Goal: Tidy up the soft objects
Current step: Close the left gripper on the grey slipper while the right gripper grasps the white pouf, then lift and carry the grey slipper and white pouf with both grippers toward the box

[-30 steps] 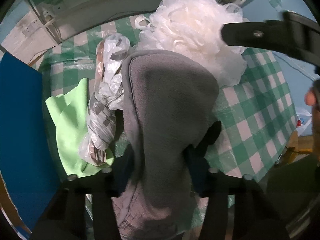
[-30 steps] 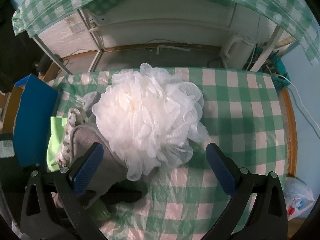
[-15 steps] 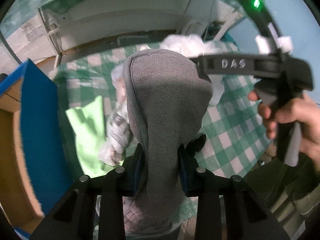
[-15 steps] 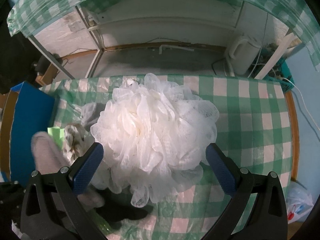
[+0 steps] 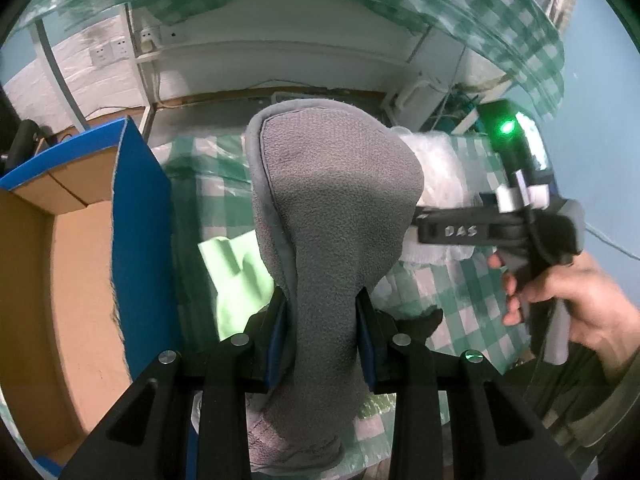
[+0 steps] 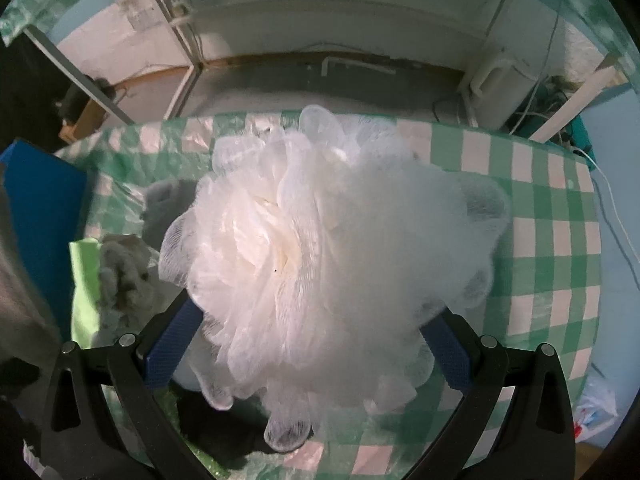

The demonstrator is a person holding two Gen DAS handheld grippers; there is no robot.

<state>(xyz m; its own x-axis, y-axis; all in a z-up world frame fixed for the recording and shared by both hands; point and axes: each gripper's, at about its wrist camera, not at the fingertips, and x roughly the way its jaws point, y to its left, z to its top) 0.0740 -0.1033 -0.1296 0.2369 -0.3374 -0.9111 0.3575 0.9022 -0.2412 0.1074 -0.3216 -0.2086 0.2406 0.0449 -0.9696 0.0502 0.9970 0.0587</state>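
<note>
My left gripper (image 5: 322,340) is shut on a grey fleece sock (image 5: 332,208), which stands up between the blue pads and hides much of the table behind it. In the right wrist view a white mesh bath pouf (image 6: 320,248) lies on the checked tablecloth (image 6: 540,240). My right gripper (image 6: 308,344) stands open and low around it, one pad on each side of the pouf's near half. From the left wrist view a hand holds the right gripper's handle (image 5: 532,240) over the pouf (image 5: 440,176).
An open blue cardboard box (image 5: 136,240) with a brown inside stands at the table's left edge. A light green cloth (image 6: 82,280) and a crumpled plastic bag (image 6: 124,280) lie between box and pouf. A white kettle (image 6: 496,84) sits on the floor beyond the table.
My left gripper closed tighter on the grey sock, lifted it and swung left toward the blue box. My right gripper sank down around the pouf with its jaws at the same width.
</note>
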